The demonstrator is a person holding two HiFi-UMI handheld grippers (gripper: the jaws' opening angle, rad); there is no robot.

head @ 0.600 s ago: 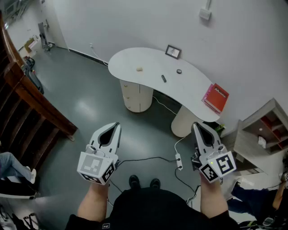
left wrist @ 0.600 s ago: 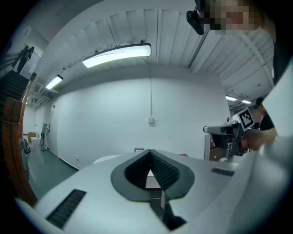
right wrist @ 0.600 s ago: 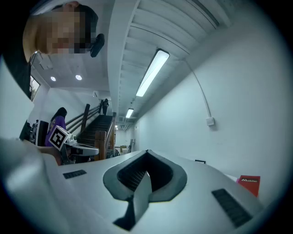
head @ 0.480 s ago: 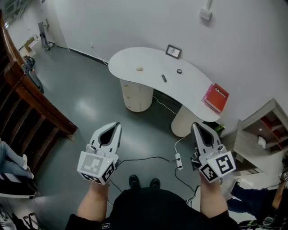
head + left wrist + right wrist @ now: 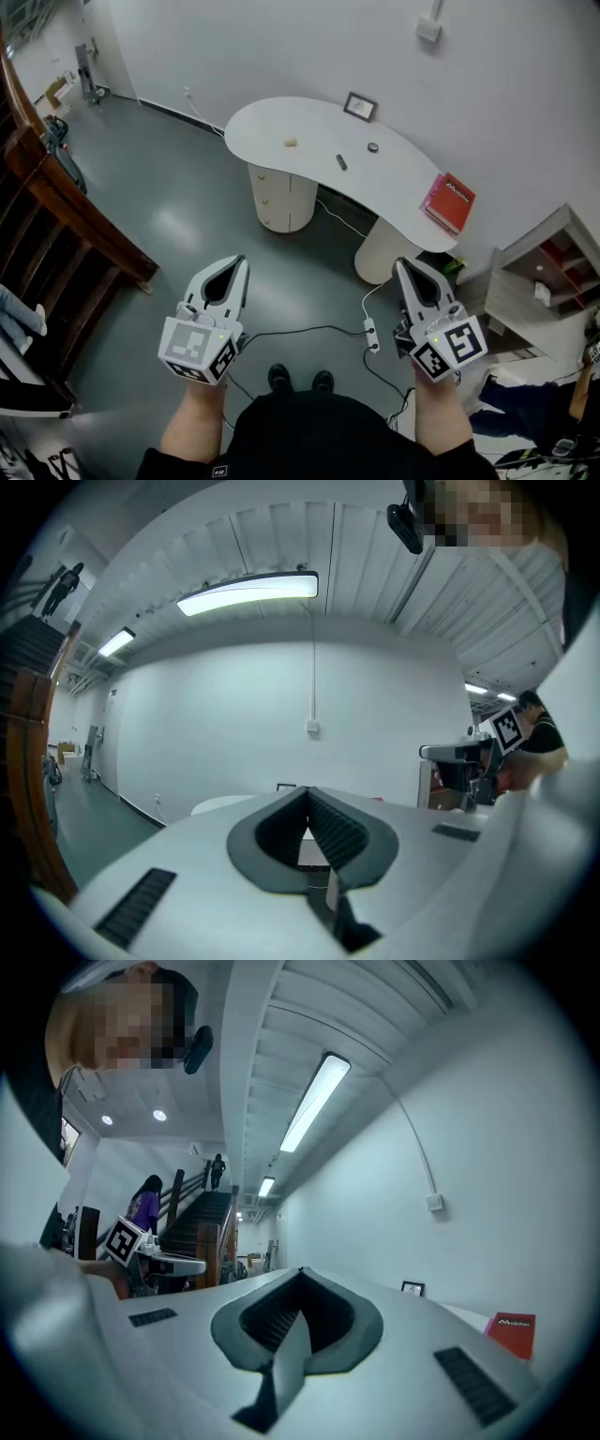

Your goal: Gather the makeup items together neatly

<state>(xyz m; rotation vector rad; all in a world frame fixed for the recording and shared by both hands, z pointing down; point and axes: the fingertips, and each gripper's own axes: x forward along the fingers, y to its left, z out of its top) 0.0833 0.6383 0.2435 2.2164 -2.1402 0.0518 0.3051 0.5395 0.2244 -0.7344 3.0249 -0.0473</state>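
A white curved table (image 5: 403, 187) stands well ahead of me in the head view. On it lie three small makeup items: a beige piece (image 5: 291, 142), a dark stick (image 5: 341, 162) and a small round dark item (image 5: 373, 147). My left gripper (image 5: 241, 261) and right gripper (image 5: 400, 264) hang over the floor, well short of the table, both shut with nothing held. In the left gripper view the left gripper (image 5: 307, 791) points toward the table, jaws together. The right gripper (image 5: 302, 1271) shows the same in its own view.
A picture frame (image 5: 361, 106) and a red book (image 5: 448, 202) also sit on the table. A power strip (image 5: 372, 336) with cables lies on the floor between the grippers. A wooden stair railing (image 5: 66, 206) runs at left, and a shelf unit (image 5: 544, 272) stands at right.
Both grippers stay shut and almost still; the right one has drifted slightly left. A person at the left edge has shifted.
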